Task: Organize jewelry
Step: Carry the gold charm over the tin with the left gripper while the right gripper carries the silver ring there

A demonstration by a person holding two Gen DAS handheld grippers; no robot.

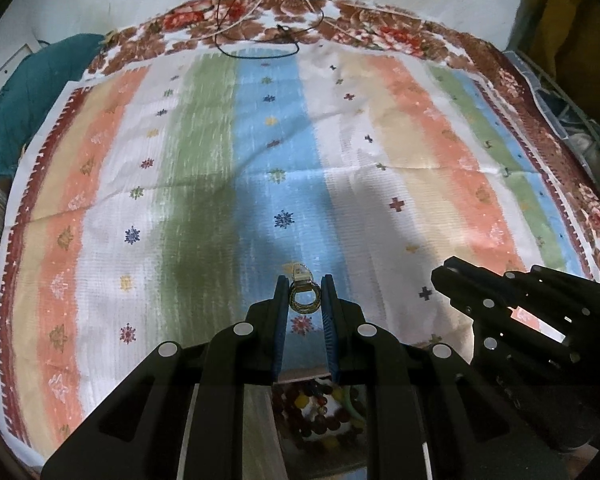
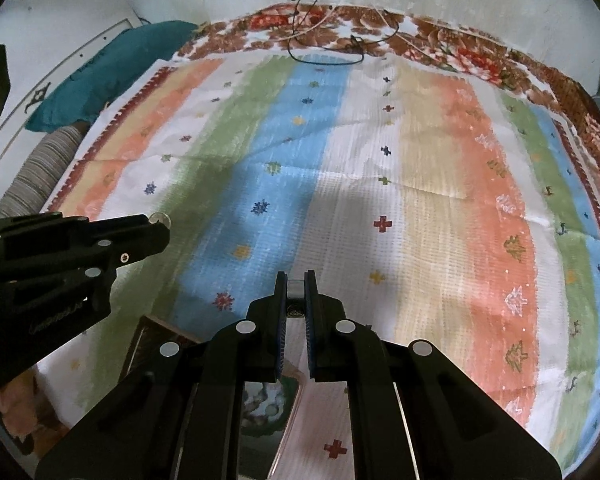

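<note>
Your left gripper (image 1: 304, 294) is closed on a round gold-coloured ring with a small pale tag (image 1: 304, 295); the ring sits between the blue pads at the fingertips, its tag pointing forward. Below and behind this gripper you see a tray of dark red and yellow beads (image 1: 320, 412). Your right gripper (image 2: 296, 292) is closed on a small grey metal piece (image 2: 295, 289); what it is I cannot tell. Under both grippers lies the striped cloth in green, blue, white and orange (image 1: 260, 152). Behind the right gripper, a box with pale jewelry (image 2: 268, 404) is partly hidden
</note>
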